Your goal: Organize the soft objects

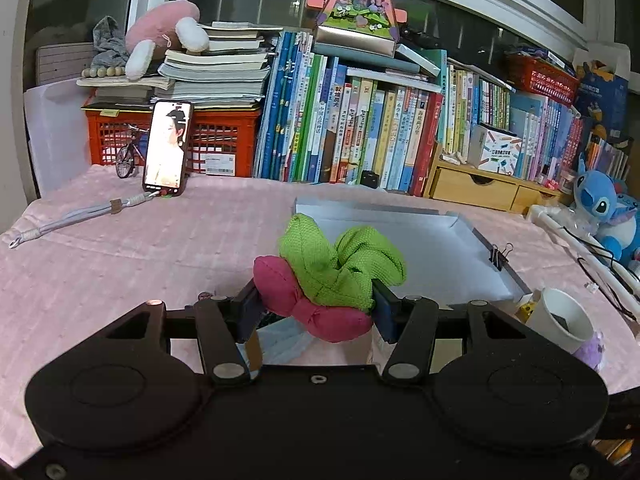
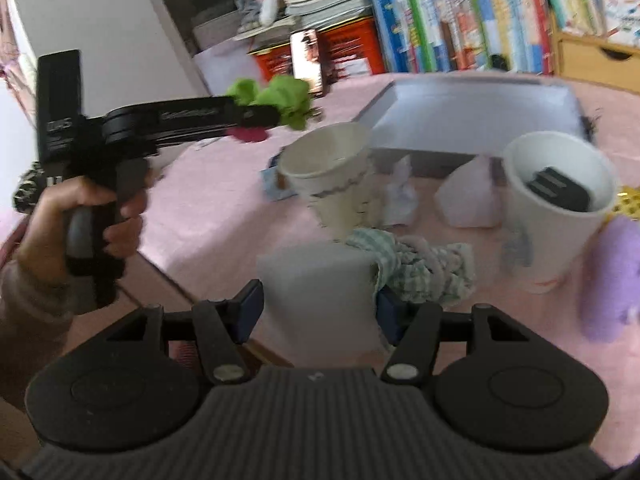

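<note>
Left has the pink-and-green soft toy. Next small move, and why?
Probably carry it forward over the grey tray and open there. The left gripper has its jaws closed on the soft toy, lifted off the pink cloth, and the tray ahead looks bare.

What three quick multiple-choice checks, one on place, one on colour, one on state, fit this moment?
1. Where is the shallow white box?
A. ahead of the left tool
B. on the book stack
C. inside a cup

2. What colours is the plush toy in the left tool?
A. blue and white
B. green and pink
C. all purple

3. How is the right tool?
A. shut on a cup
B. open, around a white block
C. out of view

A: the box lies beyond the fingertips. B: green top, pink base. B: both pads stand apart.
</note>
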`<action>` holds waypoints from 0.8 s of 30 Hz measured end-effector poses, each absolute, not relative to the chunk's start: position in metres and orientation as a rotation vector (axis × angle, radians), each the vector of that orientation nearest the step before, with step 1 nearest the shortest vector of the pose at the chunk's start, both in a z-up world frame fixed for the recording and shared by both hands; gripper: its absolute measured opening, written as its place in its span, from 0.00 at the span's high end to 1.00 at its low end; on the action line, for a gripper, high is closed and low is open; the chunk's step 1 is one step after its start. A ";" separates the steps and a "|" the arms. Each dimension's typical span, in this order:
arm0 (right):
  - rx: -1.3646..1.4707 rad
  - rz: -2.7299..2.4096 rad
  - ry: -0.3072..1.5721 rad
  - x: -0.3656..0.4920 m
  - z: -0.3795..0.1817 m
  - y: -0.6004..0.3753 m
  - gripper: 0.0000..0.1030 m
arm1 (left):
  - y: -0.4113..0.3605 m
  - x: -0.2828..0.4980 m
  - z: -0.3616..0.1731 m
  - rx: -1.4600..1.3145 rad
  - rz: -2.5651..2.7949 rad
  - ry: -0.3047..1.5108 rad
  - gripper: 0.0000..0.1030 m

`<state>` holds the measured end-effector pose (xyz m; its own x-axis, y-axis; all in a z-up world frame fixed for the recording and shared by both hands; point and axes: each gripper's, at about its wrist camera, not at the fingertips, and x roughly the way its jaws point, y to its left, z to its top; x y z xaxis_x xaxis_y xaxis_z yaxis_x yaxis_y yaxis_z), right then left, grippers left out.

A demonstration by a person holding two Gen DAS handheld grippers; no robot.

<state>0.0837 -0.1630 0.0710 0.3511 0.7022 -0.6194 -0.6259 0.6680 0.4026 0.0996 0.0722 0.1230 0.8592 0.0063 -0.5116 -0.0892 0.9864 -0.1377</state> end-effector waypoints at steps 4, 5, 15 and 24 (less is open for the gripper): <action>0.110 0.868 0.861 0.090 0.071 -0.151 0.40 | 0.071 0.105 0.124 -0.163 0.048 0.542 0.48; 0.117 0.866 0.858 0.092 0.072 -0.150 0.40 | 0.071 0.106 0.124 -0.166 0.045 0.543 0.48; 0.211 0.838 0.764 0.116 0.101 -0.166 0.43 | 0.070 0.115 0.134 -0.164 0.038 0.518 0.48; 0.112 0.835 0.766 0.107 0.100 -0.164 0.44 | 0.069 0.118 0.131 -0.169 0.032 0.532 0.48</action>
<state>0.1067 -0.1638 0.0996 0.4245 0.7042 -0.5692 -0.6274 0.6820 0.3758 0.1177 0.0690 0.1312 0.8617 -0.0137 -0.5073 -0.0738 0.9856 -0.1519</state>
